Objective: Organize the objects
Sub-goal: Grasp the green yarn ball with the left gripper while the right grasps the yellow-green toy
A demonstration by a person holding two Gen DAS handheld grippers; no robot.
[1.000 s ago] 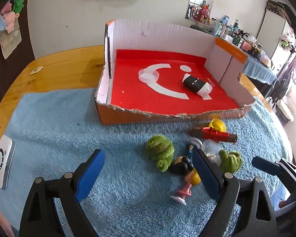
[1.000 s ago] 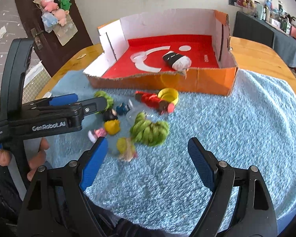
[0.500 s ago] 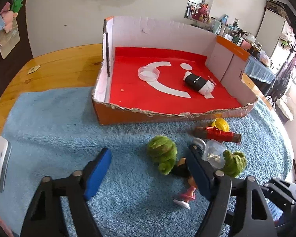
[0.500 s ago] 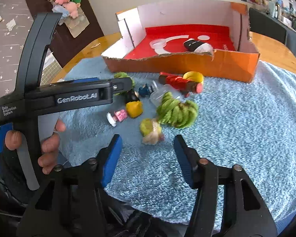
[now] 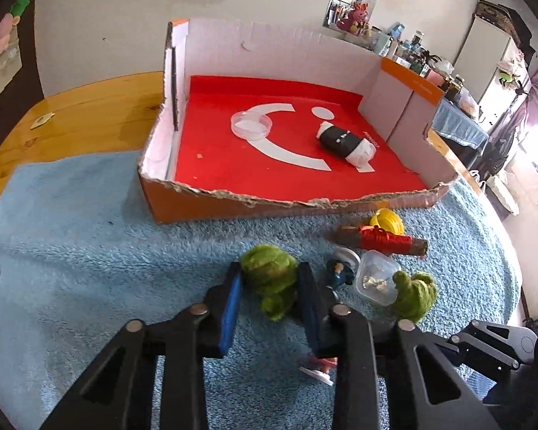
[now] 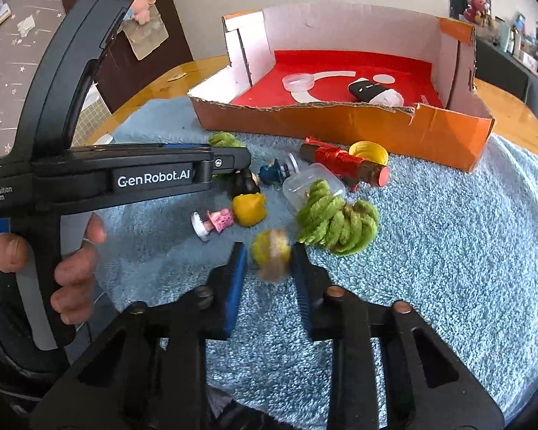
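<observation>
Both grippers low, jaws narrowed

Left gripper (image 5: 269, 286) and right gripper (image 6: 269, 261) each pinch something; a bare hand (image 6: 53, 261) grips the left handle.

Green yarn bundle (image 5: 272, 279) and blurry yellow-beige toy (image 6: 272, 255) lie on the blue towel (image 5: 89, 258), near its front edge. Orange cardboard box (image 5: 233, 208) behind holds a black-white roll (image 5: 344, 141) and clear lid (image 5: 251, 126).

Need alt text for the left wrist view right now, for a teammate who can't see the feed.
The left claw has its blue pads either side of a green yarn bundle on a blue towel, apparently gripping it. Just right lie a small figurine, a clear plastic cup and a second green bundle. Behind stands an open cardboard box with a red floor.
</observation>
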